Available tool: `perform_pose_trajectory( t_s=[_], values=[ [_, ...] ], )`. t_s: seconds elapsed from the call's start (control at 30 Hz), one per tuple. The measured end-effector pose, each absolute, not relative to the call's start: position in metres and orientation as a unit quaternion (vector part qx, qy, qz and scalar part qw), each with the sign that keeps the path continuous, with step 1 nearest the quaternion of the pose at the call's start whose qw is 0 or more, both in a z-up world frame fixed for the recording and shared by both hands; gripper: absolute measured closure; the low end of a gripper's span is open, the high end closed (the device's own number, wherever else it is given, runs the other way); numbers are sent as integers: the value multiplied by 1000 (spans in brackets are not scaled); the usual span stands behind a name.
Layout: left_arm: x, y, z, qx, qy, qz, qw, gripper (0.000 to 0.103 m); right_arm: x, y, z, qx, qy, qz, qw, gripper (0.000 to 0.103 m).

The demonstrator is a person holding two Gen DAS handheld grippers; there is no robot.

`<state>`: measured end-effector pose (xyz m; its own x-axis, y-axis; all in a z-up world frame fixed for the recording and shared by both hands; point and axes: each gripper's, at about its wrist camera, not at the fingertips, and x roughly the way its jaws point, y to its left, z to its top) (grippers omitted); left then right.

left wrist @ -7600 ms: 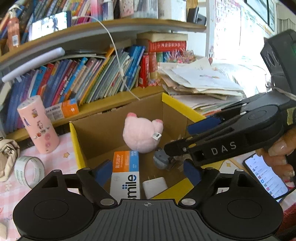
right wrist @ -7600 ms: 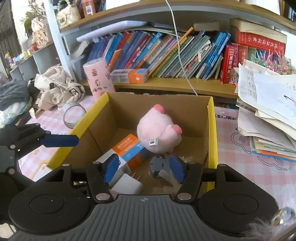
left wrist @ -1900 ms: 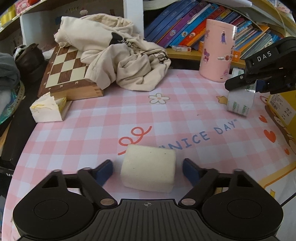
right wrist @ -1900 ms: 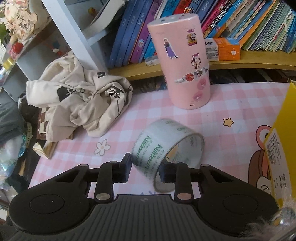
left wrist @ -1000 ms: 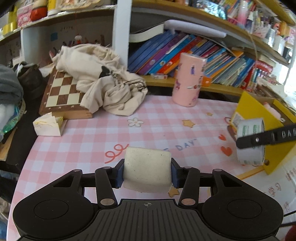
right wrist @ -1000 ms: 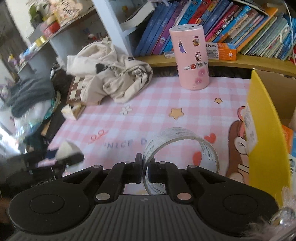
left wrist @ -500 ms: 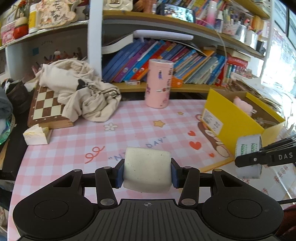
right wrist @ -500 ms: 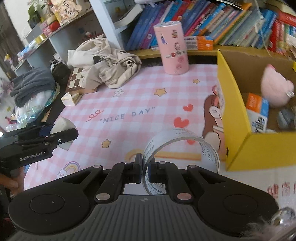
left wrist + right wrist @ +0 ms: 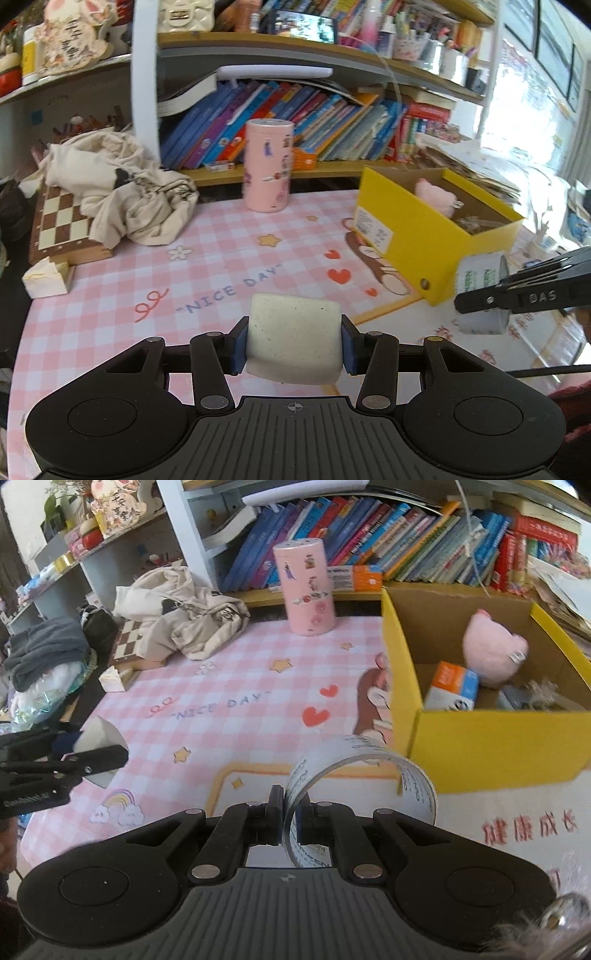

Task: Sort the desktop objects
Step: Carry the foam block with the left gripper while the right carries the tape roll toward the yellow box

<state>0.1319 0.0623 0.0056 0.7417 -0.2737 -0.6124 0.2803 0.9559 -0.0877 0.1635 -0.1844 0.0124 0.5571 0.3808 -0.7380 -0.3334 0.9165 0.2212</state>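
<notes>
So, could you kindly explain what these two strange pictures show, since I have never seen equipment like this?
No robot here: a person carries a hand-held two-finger gripper in each hand, each with a wide-angle camera looking along its fingers. The left gripper is shut on a pale block, lifted clear of the pink checked mat. The right gripper pinches the wall of a clear tape roll. On the mat stand a pink sticker-covered canister and a yellow cardboard box holding a pink plush toy and a small orange-and-blue carton. A crumpled cream cloth lies over a chessboard.

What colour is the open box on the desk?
The box is yellow outside, plain brown cardboard inside; the right wrist view shows it best.
</notes>
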Motion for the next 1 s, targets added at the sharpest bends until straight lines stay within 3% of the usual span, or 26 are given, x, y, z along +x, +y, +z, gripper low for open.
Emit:
perform_pose_trajectory(
  t_s=[1.0],
  values=[
    [120,-49,6,48,333,-249,908,58,118,-266,10,36,429,151,890,96]
  ],
)
